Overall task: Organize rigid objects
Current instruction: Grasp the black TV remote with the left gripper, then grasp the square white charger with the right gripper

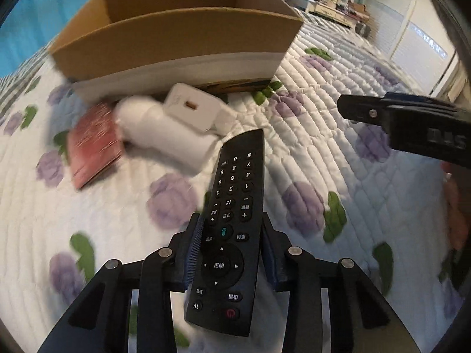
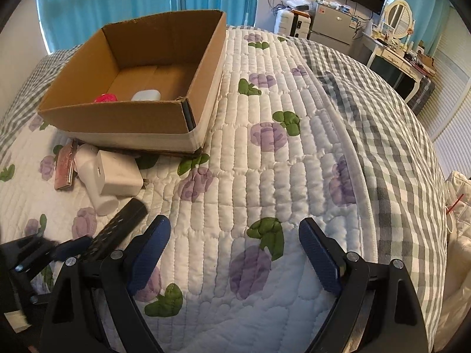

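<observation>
Fingers (image 1: 194,253) with ribbed blue pads on the left gripper (image 1: 231,250) are clamped on both long edges of a slim black remote (image 1: 232,226), matte plastic with rubbery keys, held above the quilted floral bedspread (image 2: 265,161). Over on the right gripper (image 2: 232,253), the textured blue pads stand wide apart with only quilt between them. Ahead sits an open corrugated cardboard box (image 2: 117,117), a pink item (image 2: 105,98) and a smooth white case (image 2: 146,95) inside. Just in front of the box lie a blocky white charger (image 2: 117,173), a white cylinder (image 2: 94,182) and a flat reddish packet (image 2: 65,169).
</observation>
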### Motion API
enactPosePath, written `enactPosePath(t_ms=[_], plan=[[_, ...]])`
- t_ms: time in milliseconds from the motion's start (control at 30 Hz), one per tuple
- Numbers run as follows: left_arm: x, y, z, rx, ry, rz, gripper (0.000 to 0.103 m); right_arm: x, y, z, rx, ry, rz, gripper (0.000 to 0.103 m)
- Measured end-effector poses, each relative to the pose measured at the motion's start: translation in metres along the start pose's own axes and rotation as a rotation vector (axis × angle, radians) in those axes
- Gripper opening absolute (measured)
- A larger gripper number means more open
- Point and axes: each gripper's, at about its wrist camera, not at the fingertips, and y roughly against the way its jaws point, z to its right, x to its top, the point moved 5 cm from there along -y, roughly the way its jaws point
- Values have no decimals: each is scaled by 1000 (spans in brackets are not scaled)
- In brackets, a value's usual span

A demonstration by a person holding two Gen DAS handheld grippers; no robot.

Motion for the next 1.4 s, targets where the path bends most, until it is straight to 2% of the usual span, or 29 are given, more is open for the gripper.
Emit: enactPosePath(t_ms=[100, 267, 367, 567, 633, 733, 867, 1000, 1167, 1400], plan=[[-8, 13, -10, -19, 32, 4, 33, -1, 1, -2, -9, 10, 4, 89], [-23, 7, -17, 3, 1, -57, 30, -2, 4, -10, -15, 52, 20, 89], [-16, -1, -12, 18, 1, -69, 28, -3, 3, -13, -27, 68, 18, 89], [3, -19, -13, -3, 38, -79, 26, -5, 2, -13, -38, 81, 13, 89], [3, -10, -12, 8, 25, -47, 24, -5, 3, -13, -34, 83, 17, 89], [-1, 8, -14, -19, 34, -12, 21, -5, 7, -16, -5, 88, 36, 89], [-5, 35, -21, -14, 56, 47, 20, -1, 10, -36, 122, 121, 54, 89], [-3, 57, -34, -15, 82, 90, 20, 4, 5, -61, 178, 187, 46, 89], [8, 74, -48, -28, 119, 125, 20, 12, -13, -91, 230, 231, 12, 88], [8, 90, -70, -18, 153, 158, 19, 12, -39, -112, 269, 275, -53, 80]])
